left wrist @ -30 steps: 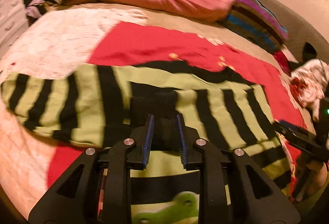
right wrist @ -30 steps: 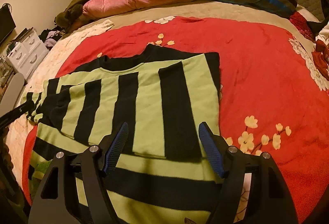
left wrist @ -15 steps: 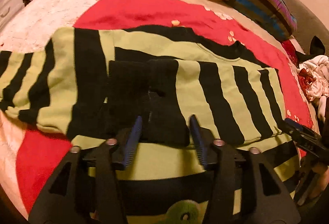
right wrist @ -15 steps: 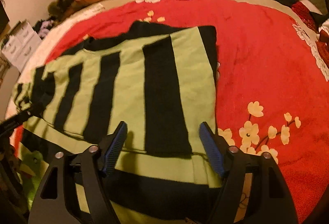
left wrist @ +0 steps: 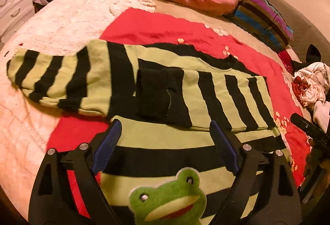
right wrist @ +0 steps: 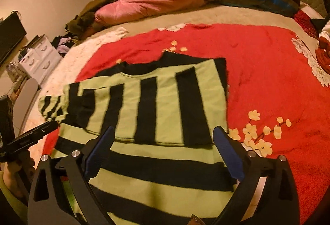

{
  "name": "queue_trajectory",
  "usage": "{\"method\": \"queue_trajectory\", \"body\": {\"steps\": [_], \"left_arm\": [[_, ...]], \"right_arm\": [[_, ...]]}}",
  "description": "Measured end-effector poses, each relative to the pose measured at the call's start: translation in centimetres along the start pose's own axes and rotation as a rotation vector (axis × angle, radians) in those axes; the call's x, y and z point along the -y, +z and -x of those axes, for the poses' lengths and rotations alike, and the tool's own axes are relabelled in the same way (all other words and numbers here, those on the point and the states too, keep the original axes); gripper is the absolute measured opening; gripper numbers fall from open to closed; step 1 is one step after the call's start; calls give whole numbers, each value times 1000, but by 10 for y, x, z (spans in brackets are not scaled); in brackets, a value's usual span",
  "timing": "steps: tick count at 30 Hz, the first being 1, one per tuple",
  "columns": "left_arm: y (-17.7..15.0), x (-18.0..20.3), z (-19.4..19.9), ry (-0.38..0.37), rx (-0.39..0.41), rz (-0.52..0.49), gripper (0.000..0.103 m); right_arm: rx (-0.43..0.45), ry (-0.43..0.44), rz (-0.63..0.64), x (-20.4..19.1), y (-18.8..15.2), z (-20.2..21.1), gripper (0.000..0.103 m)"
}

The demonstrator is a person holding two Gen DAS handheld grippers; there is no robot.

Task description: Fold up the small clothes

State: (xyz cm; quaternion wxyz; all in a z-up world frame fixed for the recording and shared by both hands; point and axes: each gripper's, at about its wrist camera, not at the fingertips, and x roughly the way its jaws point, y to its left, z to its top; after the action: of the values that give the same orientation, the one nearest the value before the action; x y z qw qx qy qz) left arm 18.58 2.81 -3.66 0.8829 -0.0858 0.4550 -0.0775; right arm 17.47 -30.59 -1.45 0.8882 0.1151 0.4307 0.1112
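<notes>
Both grippers' jaws opening, empty, over striped sweater; only left view shows frog

soft knit striped sweater on a fuzzy red blanket, both matt.

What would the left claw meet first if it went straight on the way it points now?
Most likely the striped sweater, at the black cuff of the sleeve folded across it. The left claw, its jaws opening with nothing gripped, points down at that spot. Depth is uncertain.
</notes>
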Motion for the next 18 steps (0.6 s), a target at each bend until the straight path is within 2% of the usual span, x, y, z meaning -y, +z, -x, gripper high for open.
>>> {"method": "queue_trajectory", "body": {"steps": [2, 3, 5, 11, 18], "left_arm": [[0, -4, 10, 4, 16, 8, 81], [0, -6, 13, 5, 19, 13, 88], [-1, -10, 22, 5, 30, 19, 93], [-5, -36, 41, 19, 51, 72, 93], [-14, -99, 55, 64, 68, 212, 93]], "right_arm": [[6, 13, 17, -10, 1, 3, 97], [10, 21, 30, -17, 2, 6, 97], [14, 32, 52, -28, 2, 9, 97], [-8, 59, 120, -65, -5, 9, 99], [-70, 109, 209, -116, -25, -9, 99]]}}
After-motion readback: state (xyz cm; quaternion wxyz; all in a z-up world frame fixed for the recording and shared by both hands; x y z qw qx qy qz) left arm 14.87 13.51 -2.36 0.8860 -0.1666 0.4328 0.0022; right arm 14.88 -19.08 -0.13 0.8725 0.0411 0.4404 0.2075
